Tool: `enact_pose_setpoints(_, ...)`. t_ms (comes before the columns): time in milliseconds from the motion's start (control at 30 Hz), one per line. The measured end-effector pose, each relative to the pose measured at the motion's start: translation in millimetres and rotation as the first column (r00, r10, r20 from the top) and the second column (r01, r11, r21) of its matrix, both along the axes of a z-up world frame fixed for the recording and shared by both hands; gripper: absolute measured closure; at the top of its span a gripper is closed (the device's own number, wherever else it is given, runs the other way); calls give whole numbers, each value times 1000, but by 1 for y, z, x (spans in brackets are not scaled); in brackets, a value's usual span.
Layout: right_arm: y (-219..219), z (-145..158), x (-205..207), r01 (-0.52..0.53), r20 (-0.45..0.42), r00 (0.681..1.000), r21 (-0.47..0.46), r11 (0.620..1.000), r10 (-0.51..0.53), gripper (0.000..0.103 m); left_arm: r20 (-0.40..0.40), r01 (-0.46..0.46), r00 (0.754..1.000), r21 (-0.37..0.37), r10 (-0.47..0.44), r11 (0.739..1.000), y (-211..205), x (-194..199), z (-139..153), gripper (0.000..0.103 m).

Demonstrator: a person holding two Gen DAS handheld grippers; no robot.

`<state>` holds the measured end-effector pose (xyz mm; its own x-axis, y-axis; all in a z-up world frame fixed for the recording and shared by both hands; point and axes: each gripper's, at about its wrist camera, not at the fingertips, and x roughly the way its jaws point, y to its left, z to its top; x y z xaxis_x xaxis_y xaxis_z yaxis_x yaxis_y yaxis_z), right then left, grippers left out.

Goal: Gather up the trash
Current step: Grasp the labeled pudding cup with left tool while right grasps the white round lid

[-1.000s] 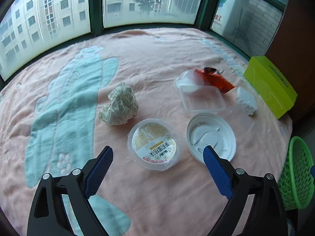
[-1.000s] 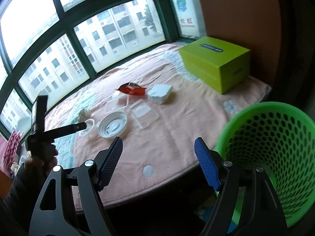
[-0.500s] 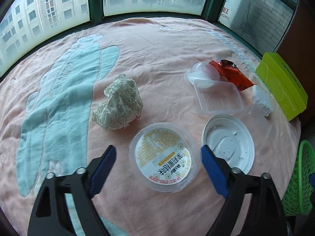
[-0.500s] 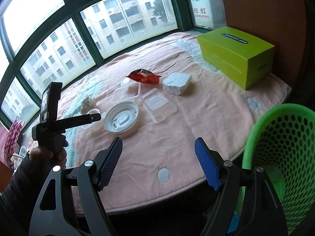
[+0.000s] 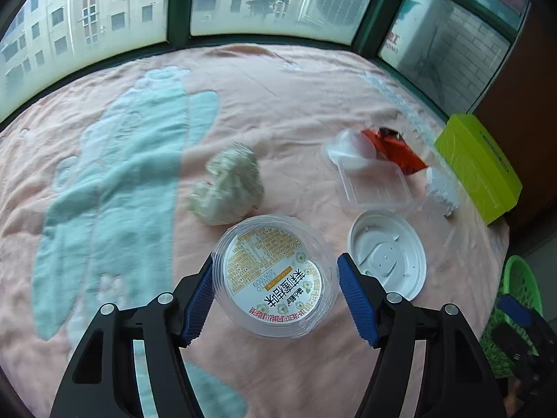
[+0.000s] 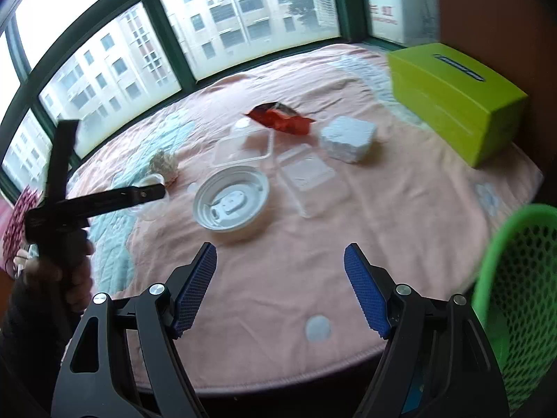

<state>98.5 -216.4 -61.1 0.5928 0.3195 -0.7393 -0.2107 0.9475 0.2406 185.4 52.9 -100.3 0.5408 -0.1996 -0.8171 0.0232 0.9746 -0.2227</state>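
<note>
Slippage is the risk: left gripper (image 5: 275, 291) spread around the cup (image 5: 275, 277) (thin, springy plastic), right gripper (image 6: 280, 287) apart, idle.

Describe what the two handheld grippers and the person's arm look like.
Both the left gripper and right gripper have glossy black plastic arms with triangular cut-outs and silver rivets. Their fingers carry blue, finely textured pads. The left hand grips a black pistol-style handle below a dark sleeve. No cables show.
</note>
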Motion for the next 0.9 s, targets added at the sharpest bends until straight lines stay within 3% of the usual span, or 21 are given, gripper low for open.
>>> enact_pose_setpoints(233,46,-11,25,-100,6,995,-69,993,100,15,44,-30,999,-9,30,1000,25,-20,23,37)
enact_pose_setpoints(433,73,-31,51,-148,-36,989,-108,983,145,13,55,-55,997,-23,57,998,41,-30,31,37)
enact_pose_setpoints(900,100,-60,91,-157,-82,986,-170,973,145,6,41,-70,997,-51,72,996,51,-34,27,37)
